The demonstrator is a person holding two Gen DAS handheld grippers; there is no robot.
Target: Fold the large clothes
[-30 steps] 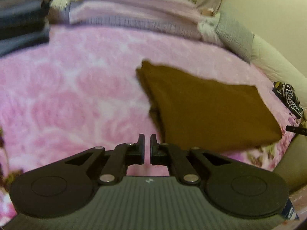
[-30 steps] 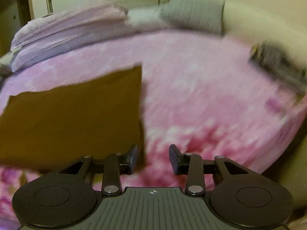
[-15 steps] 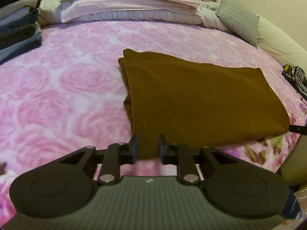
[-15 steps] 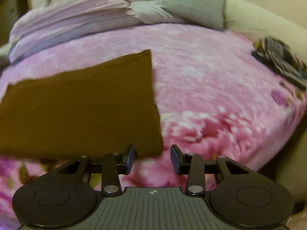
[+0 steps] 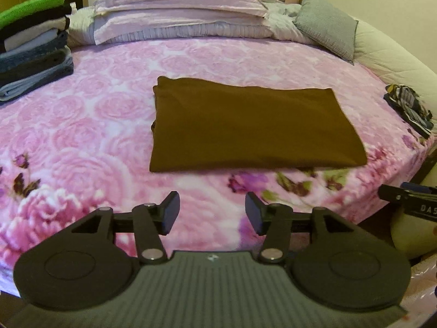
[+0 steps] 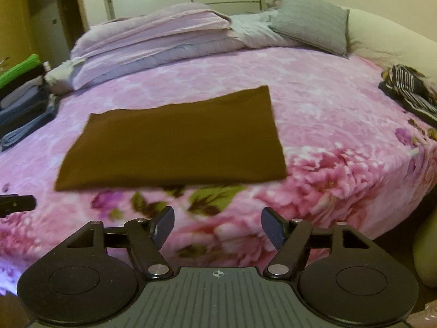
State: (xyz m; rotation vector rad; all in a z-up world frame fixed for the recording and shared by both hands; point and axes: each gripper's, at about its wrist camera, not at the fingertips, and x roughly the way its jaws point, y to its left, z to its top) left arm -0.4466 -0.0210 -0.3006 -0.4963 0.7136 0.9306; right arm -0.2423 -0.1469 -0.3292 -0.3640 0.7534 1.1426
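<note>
The brown garment (image 5: 254, 128) lies folded into a flat rectangle on the pink floral bedspread (image 5: 82, 125), now well ahead of both hand-held grippers, not right at their tips as it was half a second back. In the left wrist view its stacked layers show along the edge up and to the left of the left hand-held gripper (image 5: 212, 213); the near edge runs straight across in front of the fingertips, clear of them.

That left hand-held gripper was pinched nearly shut a second ago; its jaws have just been opening and now stand about halfway apart with nothing between them, only bedspread showing through the gap. The right hand-held gripper (image 6: 217, 225) has also just been opening and stands wide, likewise empty, with the garment ahead and to its left. Both have pulled back from the cloth.

My read: the fold on this piece is finished and released. The stack of folded clothes (image 5: 32, 46) sits far off to the left of the left hand-held gripper, and a crumpled striped garment (image 6: 409, 93) waits far to the right of the right one, near the bed's edge. That looks like the next candidate, or the brown piece goes to the stack first.
</note>
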